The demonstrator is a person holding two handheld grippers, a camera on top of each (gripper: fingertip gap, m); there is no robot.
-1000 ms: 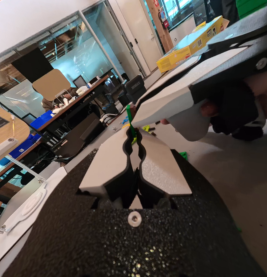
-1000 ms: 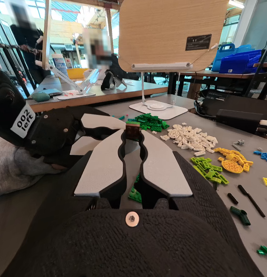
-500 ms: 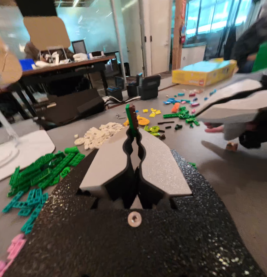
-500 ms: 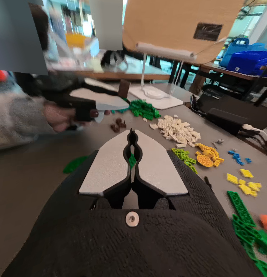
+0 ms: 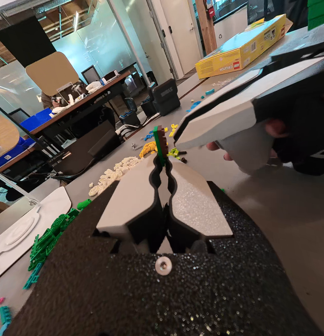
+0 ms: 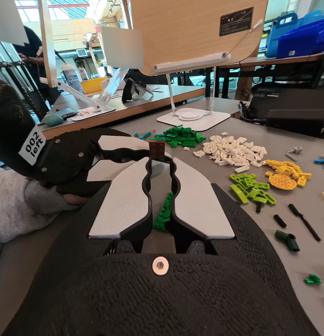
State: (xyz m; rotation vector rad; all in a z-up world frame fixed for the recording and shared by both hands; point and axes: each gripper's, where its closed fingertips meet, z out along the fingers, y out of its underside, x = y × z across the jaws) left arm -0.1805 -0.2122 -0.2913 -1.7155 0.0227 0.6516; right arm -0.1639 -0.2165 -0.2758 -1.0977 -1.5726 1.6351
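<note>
Brown-and-green brick stack [image 5: 160, 143] stands clamped upright in the left gripper [image 5: 162, 161], presented edge-on; right gripper [image 6: 159, 160], fingers apart and empty, hovers beside it over grey table [image 6: 221, 181].

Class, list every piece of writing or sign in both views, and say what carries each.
I won't quote wording; its carriers:
Yellow box: printed lettering and logo.
White tag, left gripper: printed characters.
Black plate, wooden board: too small.
Black case: raised lettering.
Blue bin: sticker, too small.
</note>
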